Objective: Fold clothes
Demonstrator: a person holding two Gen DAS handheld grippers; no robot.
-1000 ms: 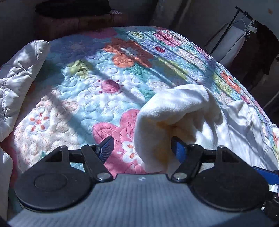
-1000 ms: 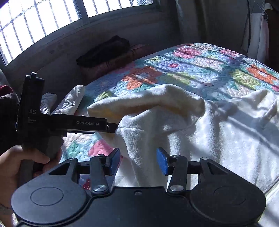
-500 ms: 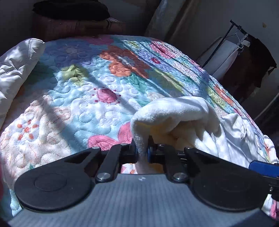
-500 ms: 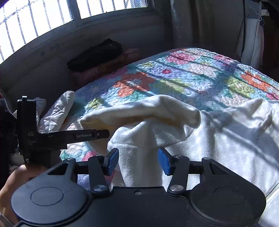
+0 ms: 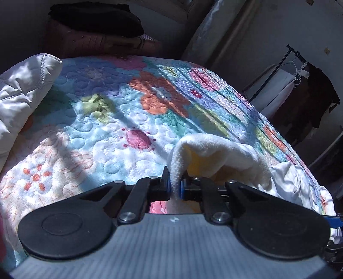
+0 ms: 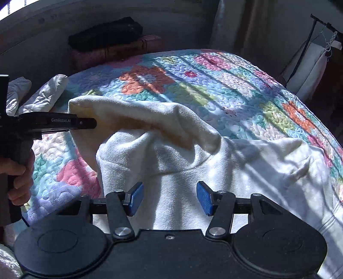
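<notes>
Bed covered by floral quilt [image 5: 111, 137], bright patches of sun and barred shadow across it. Cream fleece garment [image 6: 214, 171] lies on the near half of the quilt, spread toward the right, its left portion lifted into a raised fold.

Left gripper [image 5: 175, 186]: jaws nearly together, blue pads pinching a thin edge of the fleece; the cloth rises from the pinch and arches over to the right as a hollow hood-like fold. In the right wrist view this same tool [image 6: 85, 124] comes in from the left, its tip at the fleece's lifted left edge, a hand [image 6: 20, 178] around its grip.

Right gripper [image 6: 169, 197]: jaws about half apart and opening, both blue pads clear of the cloth; fleece lies below and between them, not pinched.

Other items: white quilted jacket [image 5: 23, 90] at the quilt's left edge, partly off it. Dark folded cloth [image 5: 94, 19] on a brown stack beyond the bed's far end. Clothes rack [image 5: 298, 62] with hanging garments at far right, against the wall.
</notes>
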